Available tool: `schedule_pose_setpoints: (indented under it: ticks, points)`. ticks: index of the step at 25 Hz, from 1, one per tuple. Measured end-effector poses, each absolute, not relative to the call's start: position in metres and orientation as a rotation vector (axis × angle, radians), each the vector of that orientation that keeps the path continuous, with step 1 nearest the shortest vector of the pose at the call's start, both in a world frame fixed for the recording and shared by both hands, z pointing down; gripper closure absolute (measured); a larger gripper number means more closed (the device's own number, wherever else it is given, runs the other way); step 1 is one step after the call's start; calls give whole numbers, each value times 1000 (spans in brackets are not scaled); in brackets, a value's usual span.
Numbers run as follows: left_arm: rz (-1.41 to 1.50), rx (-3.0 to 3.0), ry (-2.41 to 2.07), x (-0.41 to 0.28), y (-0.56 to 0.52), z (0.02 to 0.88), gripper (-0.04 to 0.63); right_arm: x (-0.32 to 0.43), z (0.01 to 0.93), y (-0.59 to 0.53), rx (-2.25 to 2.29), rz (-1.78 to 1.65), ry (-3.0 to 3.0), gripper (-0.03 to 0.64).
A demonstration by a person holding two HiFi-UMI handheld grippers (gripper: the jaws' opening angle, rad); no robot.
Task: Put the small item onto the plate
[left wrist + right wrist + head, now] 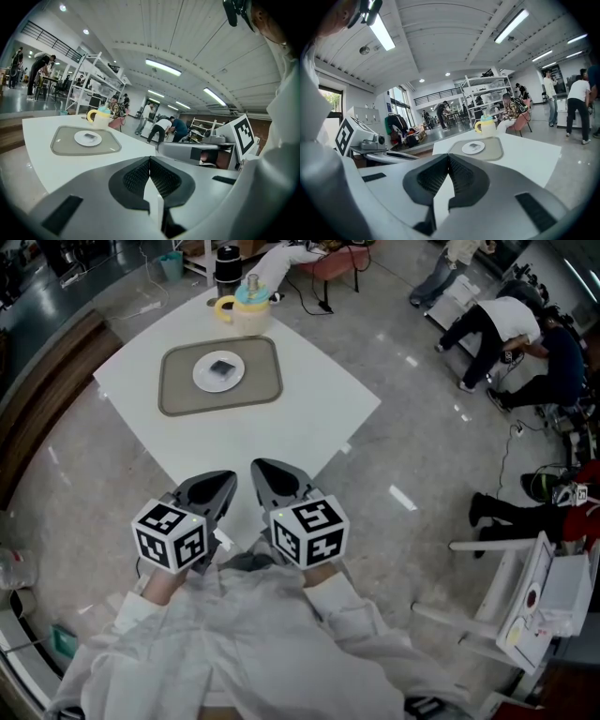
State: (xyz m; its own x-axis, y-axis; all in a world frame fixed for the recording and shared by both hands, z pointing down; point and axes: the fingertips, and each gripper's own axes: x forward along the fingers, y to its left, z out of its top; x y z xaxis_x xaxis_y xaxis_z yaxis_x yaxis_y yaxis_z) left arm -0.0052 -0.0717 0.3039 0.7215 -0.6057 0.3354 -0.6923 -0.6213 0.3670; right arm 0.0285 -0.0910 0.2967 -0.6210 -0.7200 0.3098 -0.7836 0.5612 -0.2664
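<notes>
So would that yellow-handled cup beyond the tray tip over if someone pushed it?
Possibly: the cup stands upright and fairly tall, so a high push might topple it. It looks like plastic, so it is likely light and not fragile. Its side handle should stop it rolling far.

Floor [441,437]: polished grey stone, reflective. Table [309,418]: white, square. Ceiling [187,42]: white, ribbed, fitted with strip lights [163,67]. White shelving racks [480,93] line the far side.

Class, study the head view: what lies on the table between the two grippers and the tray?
Nothing: the head view shows only bare white table from the left gripper and right gripper up to the tray.
</notes>
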Motion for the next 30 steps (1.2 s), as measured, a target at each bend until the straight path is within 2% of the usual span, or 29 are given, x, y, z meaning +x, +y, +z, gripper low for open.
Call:
schedule_pose_setpoints:
  ticks: [30]
  points:
    - [279,2484,-1025,-13,-77,301,584,18,293,-90,1236,457,-2619,601]
